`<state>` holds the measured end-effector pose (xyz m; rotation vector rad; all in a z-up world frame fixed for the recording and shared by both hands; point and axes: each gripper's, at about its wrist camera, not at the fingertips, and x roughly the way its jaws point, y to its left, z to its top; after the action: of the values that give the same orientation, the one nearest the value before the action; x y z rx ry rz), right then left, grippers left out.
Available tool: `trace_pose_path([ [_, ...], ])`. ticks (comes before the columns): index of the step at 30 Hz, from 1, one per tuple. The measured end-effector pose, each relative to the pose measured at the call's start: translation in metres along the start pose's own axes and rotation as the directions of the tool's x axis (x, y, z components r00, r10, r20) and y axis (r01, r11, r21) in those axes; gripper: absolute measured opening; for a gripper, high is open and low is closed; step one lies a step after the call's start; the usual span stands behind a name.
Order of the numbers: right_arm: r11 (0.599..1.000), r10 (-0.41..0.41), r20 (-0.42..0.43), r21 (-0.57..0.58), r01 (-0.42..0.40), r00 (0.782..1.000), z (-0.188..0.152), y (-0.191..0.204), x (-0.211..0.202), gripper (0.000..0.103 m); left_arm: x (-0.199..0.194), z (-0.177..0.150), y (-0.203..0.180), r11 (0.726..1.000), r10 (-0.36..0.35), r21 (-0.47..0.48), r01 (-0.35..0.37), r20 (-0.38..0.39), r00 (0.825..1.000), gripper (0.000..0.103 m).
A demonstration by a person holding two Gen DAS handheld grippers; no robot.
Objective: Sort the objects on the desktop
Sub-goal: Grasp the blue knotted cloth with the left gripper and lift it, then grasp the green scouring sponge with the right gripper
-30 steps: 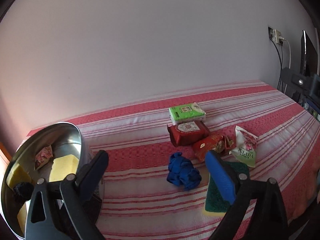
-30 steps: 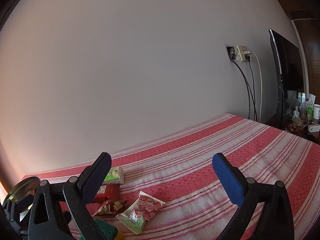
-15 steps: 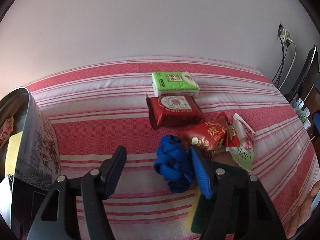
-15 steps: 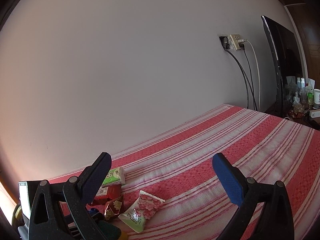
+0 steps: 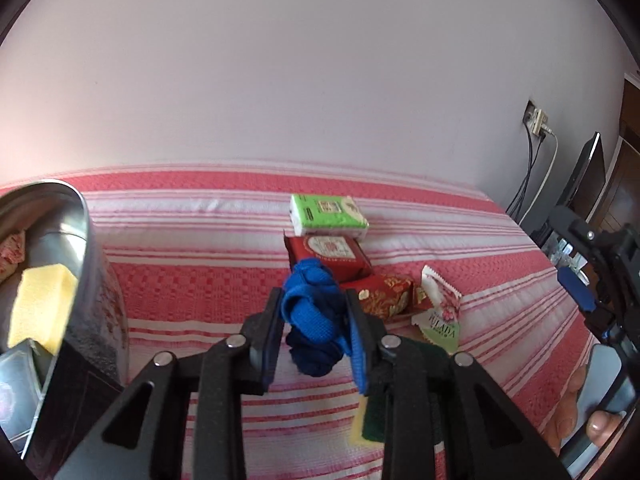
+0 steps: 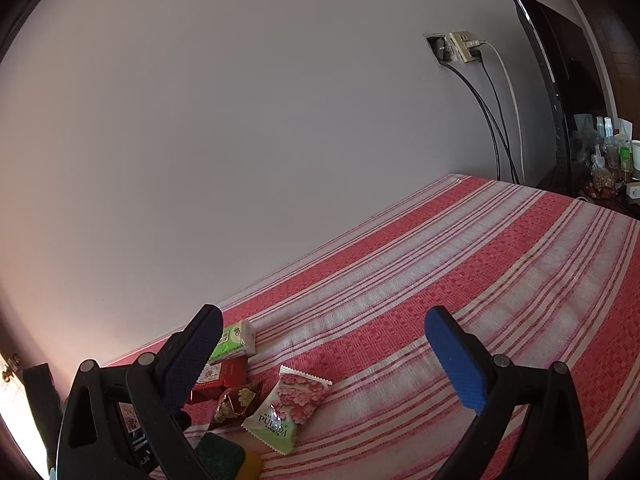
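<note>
Striped tablecloth (image 5: pixel 192 280), spread under everything. Metal tin (image 5: pixel 86 240), set at its left edge, a yellow sponge (image 5: pixel 38 308) kept inside. Left gripper (image 5: pixel 316 316), clamped on the blue cloth bundle (image 5: pixel 312 304), right of the tin. Right gripper (image 6: pixel 320 356), jaws spread wide, nothing held. Green tissue pack (image 5: pixel 328 216), placed beyond the bundle.

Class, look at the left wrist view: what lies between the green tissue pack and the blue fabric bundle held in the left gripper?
The dark red packet lies between the green tissue pack and the blue fabric bundle, which the left gripper grips. This shows in the left wrist view.
</note>
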<state>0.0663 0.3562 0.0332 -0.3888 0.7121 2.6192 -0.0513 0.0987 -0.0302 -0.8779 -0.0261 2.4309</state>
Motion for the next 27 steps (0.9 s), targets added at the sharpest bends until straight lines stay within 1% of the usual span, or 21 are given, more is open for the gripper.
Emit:
trace_pose_path([
  [2,0.999,0.034,-0.020,-0.002,-0.034,0.999,-0.001,0.002,0.002,0.102,-0.016,0.003,-0.002,0.999,0.024,0.027,-0.026,0.086,0.996,0.028],
  [4,0.996,0.082,-0.054,-0.019,-0.083,0.995,-0.004,0.008,0.006,0.102,-0.028,0.011,-0.004,0.998,0.044,0.037,-0.051,0.168,0.985,0.028],
  [6,0.991,0.118,-0.095,-0.060,-0.124,0.988,-0.010,0.019,0.010,0.102,-0.039,0.015,-0.001,0.995,0.077,0.042,-0.089,0.227,0.971,0.028],
  [8,0.981,0.130,-0.125,-0.129,-0.146,0.984,-0.017,0.033,0.012,0.102,-0.042,0.016,0.002,0.989,0.122,0.053,-0.140,0.262,0.957,0.028],
  [10,0.966,0.133,-0.143,-0.204,-0.161,0.981,-0.025,0.048,0.011,0.102,-0.044,0.016,0.008,0.981,0.160,0.058,-0.183,0.282,0.946,0.028],
  [12,0.954,0.130,-0.174,-0.246,-0.171,0.976,-0.034,0.060,0.010,0.102,-0.048,0.019,0.017,0.982,0.163,0.040,-0.182,0.288,0.944,0.028],
  [14,0.950,0.145,-0.218,-0.242,-0.197,0.965,-0.043,0.066,0.009,0.102,-0.055,0.021,0.024,0.985,0.161,0.007,-0.171,0.306,0.938,0.028],
  [16,0.945,0.152,-0.275,-0.241,-0.221,0.949,-0.053,0.071,0.009,0.102,-0.063,0.023,0.030,0.984,0.173,-0.014,-0.179,0.340,0.925,0.028],
  [18,0.939,0.117,-0.325,-0.271,-0.211,0.938,-0.066,0.078,0.010,0.102,-0.069,0.023,0.031,0.979,0.193,-0.012,-0.202,0.366,0.911,0.028],
  [19,0.938,0.094,-0.338,-0.286,-0.197,0.936,-0.072,0.080,0.011,0.102,-0.072,0.021,0.030,0.978,0.198,-0.012,-0.208,0.373,0.907,0.028],
  [23,0.938,0.058,-0.385,-0.294,-0.182,0.921,-0.079,0.088,0.018,0.102,-0.078,0.019,0.032,0.981,0.184,-0.014,-0.193,0.380,0.907,0.028],
  [26,0.941,0.046,-0.454,-0.280,-0.191,0.890,-0.088,0.094,0.028,0.102,-0.080,0.019,0.034,0.981,0.184,-0.017,-0.193,0.383,0.905,0.028],
  [27,0.942,0.044,-0.465,-0.275,-0.192,0.884,-0.091,0.096,0.030,0.101,-0.080,0.019,0.035,0.981,0.185,-0.021,-0.192,0.384,0.905,0.028],
])
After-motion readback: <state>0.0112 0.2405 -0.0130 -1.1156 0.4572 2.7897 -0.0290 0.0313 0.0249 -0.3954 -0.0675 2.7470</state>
